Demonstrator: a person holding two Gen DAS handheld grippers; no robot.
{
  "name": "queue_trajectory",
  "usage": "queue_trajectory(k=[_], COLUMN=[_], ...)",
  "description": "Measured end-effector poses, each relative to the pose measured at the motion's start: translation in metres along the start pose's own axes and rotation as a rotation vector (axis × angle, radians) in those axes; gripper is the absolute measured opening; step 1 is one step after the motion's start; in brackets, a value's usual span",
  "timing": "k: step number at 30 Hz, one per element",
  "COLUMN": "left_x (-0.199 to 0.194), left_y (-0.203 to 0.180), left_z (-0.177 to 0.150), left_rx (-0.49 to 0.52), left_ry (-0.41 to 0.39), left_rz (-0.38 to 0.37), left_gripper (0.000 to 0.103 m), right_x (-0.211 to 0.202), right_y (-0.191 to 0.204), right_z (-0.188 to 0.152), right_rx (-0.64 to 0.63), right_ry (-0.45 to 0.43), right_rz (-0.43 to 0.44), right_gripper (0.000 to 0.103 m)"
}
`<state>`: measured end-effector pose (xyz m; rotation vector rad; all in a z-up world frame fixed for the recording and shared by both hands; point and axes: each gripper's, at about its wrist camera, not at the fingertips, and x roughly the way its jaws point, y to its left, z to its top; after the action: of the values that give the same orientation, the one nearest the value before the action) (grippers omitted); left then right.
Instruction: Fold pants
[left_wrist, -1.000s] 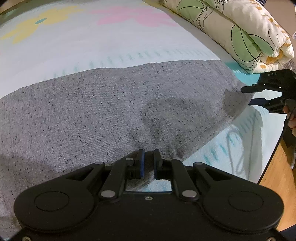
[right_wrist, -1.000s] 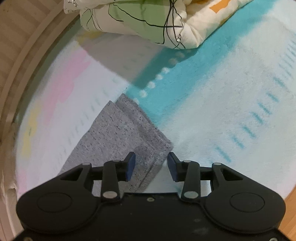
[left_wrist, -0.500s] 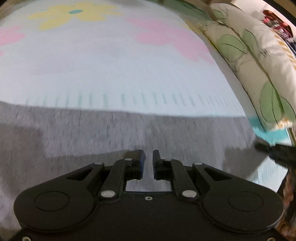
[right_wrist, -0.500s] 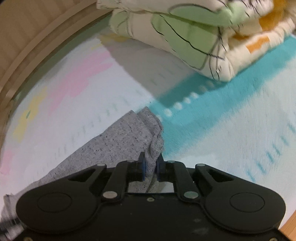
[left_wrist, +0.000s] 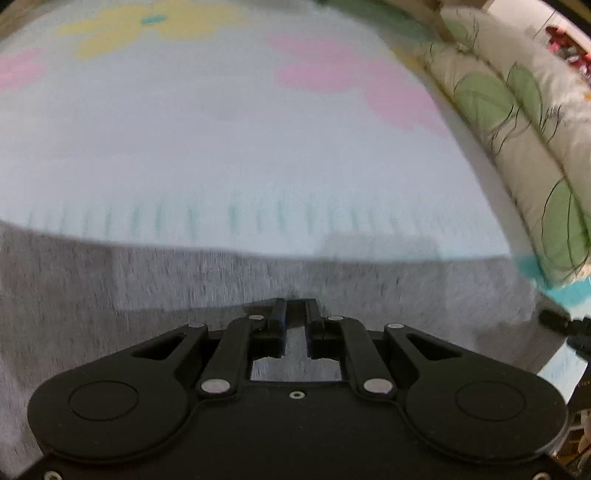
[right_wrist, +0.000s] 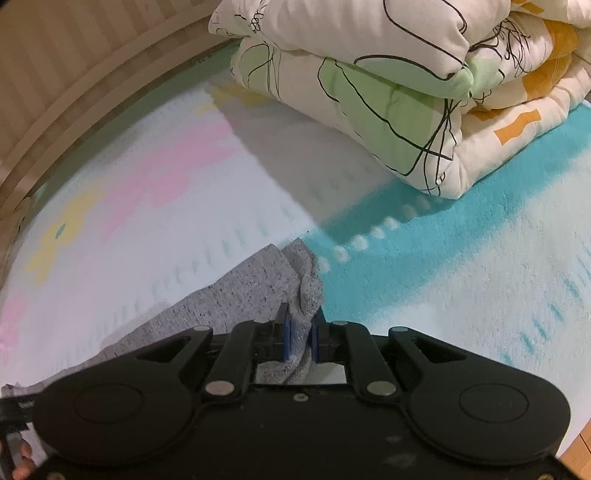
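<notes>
Gripping the grey pants (right_wrist: 236, 291) at one corner, the right gripper (right_wrist: 299, 338) has just closed its jaws from wide apart; bunched cloth now sits pinched between its blue pads. The left gripper (left_wrist: 295, 317) remains narrow on the pants' near edge, as a second ago, cloth showing between its fingers. Both ends held means the fold can likely begin. The pants lie on a pastel flowered bedspread (left_wrist: 221, 147). Only the right view shows the lifted corner clearly, beside a folded quilt (right_wrist: 388, 92); the left view is blurred, showing the broad grey panel.
</notes>
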<state>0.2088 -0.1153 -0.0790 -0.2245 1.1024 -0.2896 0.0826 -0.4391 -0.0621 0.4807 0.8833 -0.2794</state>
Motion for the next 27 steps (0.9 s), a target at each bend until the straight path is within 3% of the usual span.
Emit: queue_trajectory(k=[3,5,9,15,20,27], left_x=[0.01,0.017,0.012,-0.012,-0.051,-0.117], left_y=[0.005,0.011,0.0,0.026,0.07,0.146], left_z=[0.008,0.012,0.012,0.01,0.011,0.013], left_rx=[0.008,-0.034,0.014,-0.085,-0.126,-0.214], left_ry=[-0.016,-0.026,-0.027,0.045,0.014,-0.064], left_rz=[0.047,0.03,0.052,0.01,0.069,0.127], left_gripper=[0.014,0.014,0.014,0.014,0.014,0.014], right_x=[-0.002,-0.005,-0.009,-0.029,-0.069,-0.125], right_y=[0.002,0.004,0.009,0.035,0.095,0.237], right_z=[0.0,0.0,0.002,0.008,0.002,-0.046], right_rx=[-0.018,-0.025,-0.023,-0.077,-0.217,-0.526], right_ry=[-0.004,-0.007,-0.017,-0.071,-0.158,-0.27], right_rz=[-0.001,-0.003,-0.005,-0.001,0.051,0.229], right_gripper=[0.011,0.011,0.011,0.011,0.011,0.011])
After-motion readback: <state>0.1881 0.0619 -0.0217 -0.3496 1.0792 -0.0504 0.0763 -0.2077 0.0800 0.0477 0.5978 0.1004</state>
